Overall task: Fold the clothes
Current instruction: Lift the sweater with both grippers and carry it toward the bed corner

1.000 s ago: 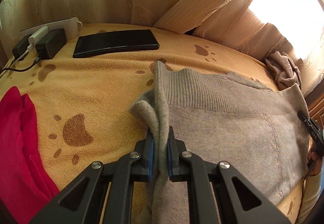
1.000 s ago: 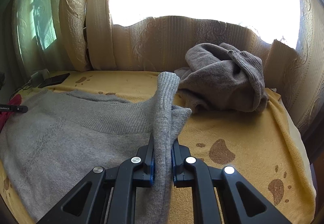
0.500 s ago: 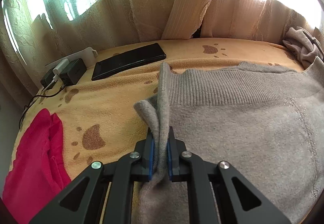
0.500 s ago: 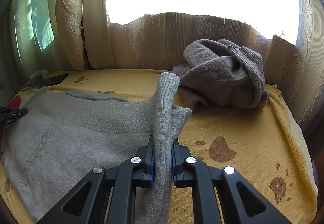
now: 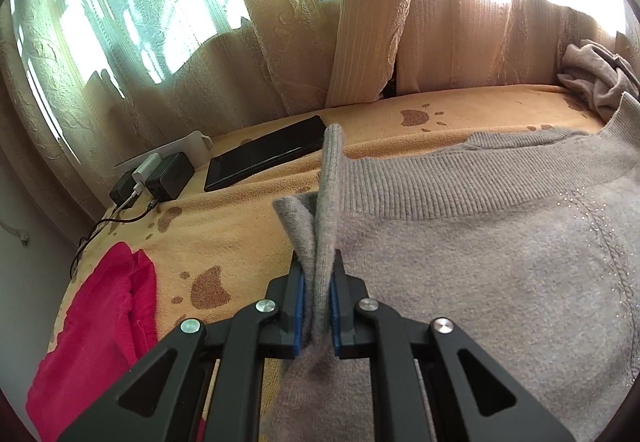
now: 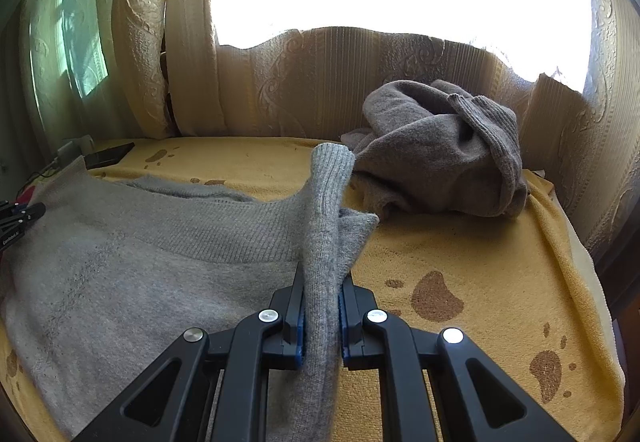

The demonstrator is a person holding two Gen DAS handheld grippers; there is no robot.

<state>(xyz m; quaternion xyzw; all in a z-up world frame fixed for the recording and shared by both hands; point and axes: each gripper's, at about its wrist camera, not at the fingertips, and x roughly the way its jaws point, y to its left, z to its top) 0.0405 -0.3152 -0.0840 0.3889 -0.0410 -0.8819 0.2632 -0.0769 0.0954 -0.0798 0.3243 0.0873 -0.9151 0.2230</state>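
Observation:
A grey knit sweater (image 5: 480, 242) is spread over the yellow paw-print towel (image 5: 248, 218), its ribbed hem stretched between my two grippers. My left gripper (image 5: 317, 274) is shut on the left hem corner, and a fold of knit stands up between its blue pads. In the right wrist view the same sweater (image 6: 132, 262) runs off to the left, and my right gripper (image 6: 322, 294) is shut on the right hem corner. The left gripper's tip (image 6: 22, 216) shows at that view's left edge.
A crumpled brown-grey garment (image 6: 440, 154) lies at the back right against the curtain (image 6: 304, 82). A red garment (image 5: 96, 326) lies at the towel's left end. A black phone (image 5: 264, 158) and black chargers with cables (image 5: 160, 178) sit at the back left.
The left gripper has swung its view leftward and up with the hem corner in it, so more curtain shows. The right gripper has crept slightly forward. Both grips are unchanged.

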